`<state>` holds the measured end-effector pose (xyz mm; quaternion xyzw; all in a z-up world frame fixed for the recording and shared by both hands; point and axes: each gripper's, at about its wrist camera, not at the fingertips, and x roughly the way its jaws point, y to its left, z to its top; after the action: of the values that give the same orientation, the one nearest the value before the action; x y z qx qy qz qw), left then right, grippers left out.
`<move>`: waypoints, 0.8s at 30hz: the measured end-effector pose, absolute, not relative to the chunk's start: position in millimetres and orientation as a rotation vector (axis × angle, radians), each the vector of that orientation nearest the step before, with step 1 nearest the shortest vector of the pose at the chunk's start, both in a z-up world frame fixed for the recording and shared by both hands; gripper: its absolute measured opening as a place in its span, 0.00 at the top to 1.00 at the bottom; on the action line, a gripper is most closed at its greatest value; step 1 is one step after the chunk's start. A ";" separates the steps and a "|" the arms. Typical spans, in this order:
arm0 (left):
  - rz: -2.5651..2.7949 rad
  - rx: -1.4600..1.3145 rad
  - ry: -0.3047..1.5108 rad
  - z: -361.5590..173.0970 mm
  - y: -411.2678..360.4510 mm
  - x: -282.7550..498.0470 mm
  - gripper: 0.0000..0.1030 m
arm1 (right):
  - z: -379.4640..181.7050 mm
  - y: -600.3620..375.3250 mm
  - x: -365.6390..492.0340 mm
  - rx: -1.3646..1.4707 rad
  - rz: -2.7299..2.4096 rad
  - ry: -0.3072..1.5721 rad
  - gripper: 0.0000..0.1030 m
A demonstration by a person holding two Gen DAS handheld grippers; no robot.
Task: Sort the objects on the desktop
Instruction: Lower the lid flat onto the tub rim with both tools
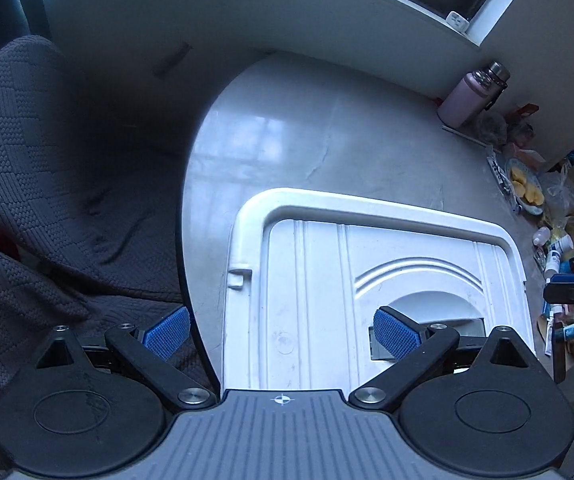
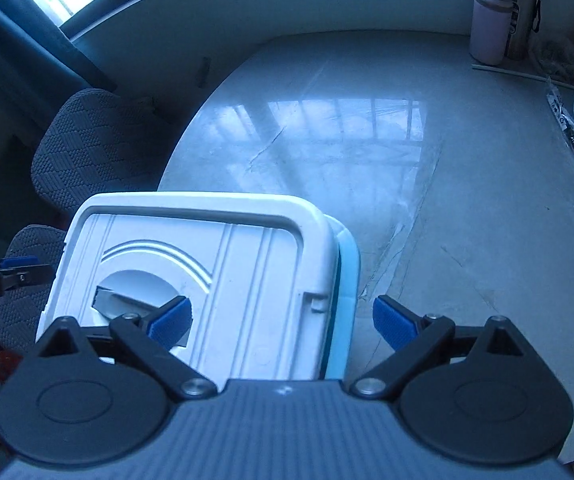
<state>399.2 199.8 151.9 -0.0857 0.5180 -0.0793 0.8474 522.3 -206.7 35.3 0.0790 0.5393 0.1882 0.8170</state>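
Left wrist view: left hand-held gripper (image 1: pixel 282 332) spread wide, nothing between its blue pads (image 1: pixel 397 337), one pad above the white lid (image 1: pixel 367 280) of a storage box, the other out past the counter (image 1: pixel 287 128) edge above a dark quilted chair cover (image 1: pixel 47 160). Box stood near the counter's rounded end. Farther right — a pink bottle (image 1: pixel 463 100), a dish of yellow pieces (image 1: pixel 525 192), a cluster of small bottles (image 1: pixel 563 252).

Right wrist view: right hand-held gripper (image 2: pixel 281 322) likewise spread and empty, straddling the lid's right edge, the light-blue box body (image 2: pixel 345 280) showing beneath. Beyond, bare glossy counter; pink bottle and steel flask (image 2: pixel 523 12) upright against the far wall.
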 end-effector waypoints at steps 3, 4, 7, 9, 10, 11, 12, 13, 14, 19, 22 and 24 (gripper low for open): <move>-0.145 -0.159 1.113 147.5 201.6 399.7 0.03 | 28.9 -201.0 523.9 0.153 0.432 1.161 0.08; -0.144 -0.156 1.119 144.7 201.7 399.7 0.03 | 26.2 -200.0 524.4 0.147 0.438 1.169 0.08; -0.137 -0.156 1.143 133.9 203.4 398.9 0.03 | 18.8 -198.7 524.5 0.141 0.445 1.188 0.14; -0.119 -0.148 1.153 127.9 204.9 398.1 0.03 | 14.7 -199.6 522.8 0.148 0.437 1.197 0.19; -0.116 -0.148 1.158 125.1 205.4 397.3 0.03 | 13.0 -200.4 521.9 0.153 0.432 1.198 0.22; -0.117 -0.149 1.163 122.5 205.5 396.7 0.03 | 11.5 -201.0 521.0 0.154 0.427 1.197 0.23; -0.126 -0.155 1.168 120.4 204.9 396.3 0.03 | 10.1 -201.6 520.1 0.155 0.423 1.196 0.26; -0.137 -0.163 1.171 118.8 204.2 395.9 0.03 | 9.0 -201.9 519.3 0.152 0.418 1.194 0.29; -0.148 -0.175 1.170 117.6 203.3 395.3 0.03 | 8.2 -201.9 518.4 0.147 0.416 1.193 0.31; -0.184 -0.192 1.174 113.8 197.9 391.8 0.03 | 1.8 -198.9 517.7 0.141 0.429 1.207 0.43; -0.205 -0.200 1.177 112.4 194.5 389.4 0.03 | -0.2 -197.3 518.3 0.140 0.431 1.208 0.46; -0.224 -0.206 1.178 111.5 191.0 387.4 0.03 | -0.8 -196.1 519.0 0.134 0.429 1.208 0.49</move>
<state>387.4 191.0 111.5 -0.0968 0.5533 -0.1050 0.8206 519.0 -196.1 -0.8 0.0626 0.5629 0.2000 0.7995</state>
